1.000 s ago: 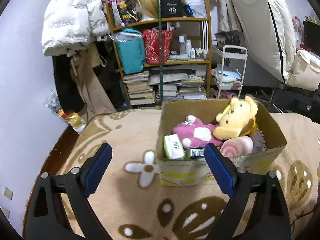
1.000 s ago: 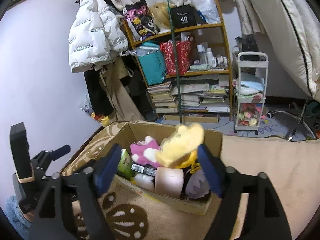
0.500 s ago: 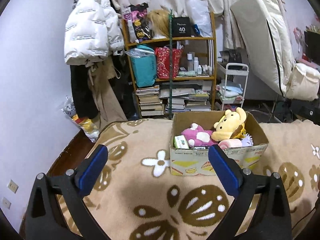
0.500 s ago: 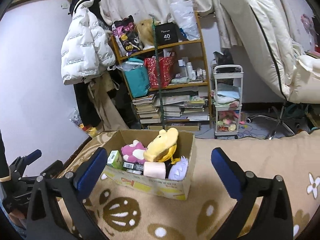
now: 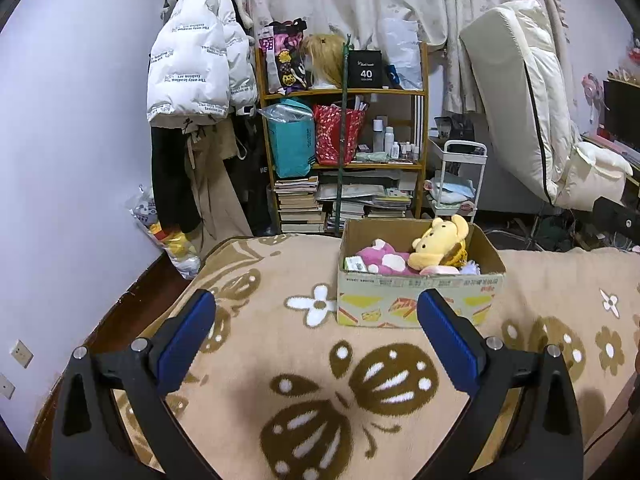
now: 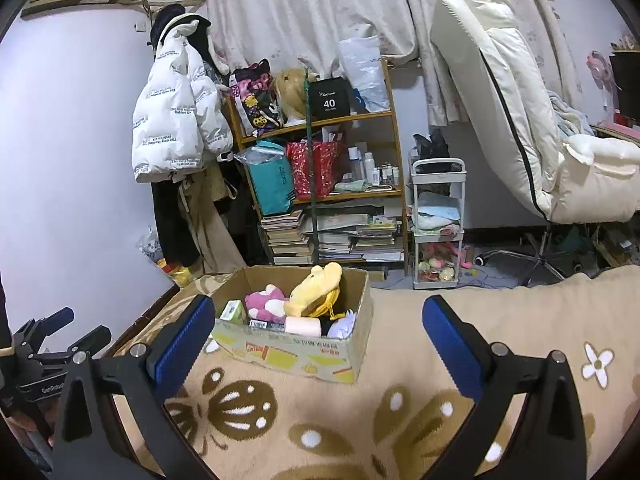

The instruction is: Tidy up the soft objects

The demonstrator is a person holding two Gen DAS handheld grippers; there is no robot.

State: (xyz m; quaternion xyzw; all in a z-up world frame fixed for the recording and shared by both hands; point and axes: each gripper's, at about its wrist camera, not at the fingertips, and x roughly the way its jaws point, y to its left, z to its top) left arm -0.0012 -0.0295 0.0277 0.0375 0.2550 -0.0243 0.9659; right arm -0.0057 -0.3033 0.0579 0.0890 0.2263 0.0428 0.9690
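A cardboard box stands on the beige flowered blanket. It holds a yellow bear plush, a pink plush, a green pack and a pink roll. The box also shows in the right wrist view, with the yellow plush, pink plush and pink roll. My left gripper is open and empty, short of the box. My right gripper is open and empty, short of the box.
A wooden shelf with bags and books stands behind the box. A white jacket hangs at the left. A white cart and a tilted mattress are at the right. The blanket's left edge drops to dark floor.
Both grippers have pulled back and up from the box, which now looks smaller and farther. Both stay open and empty. The box contents have not moved.
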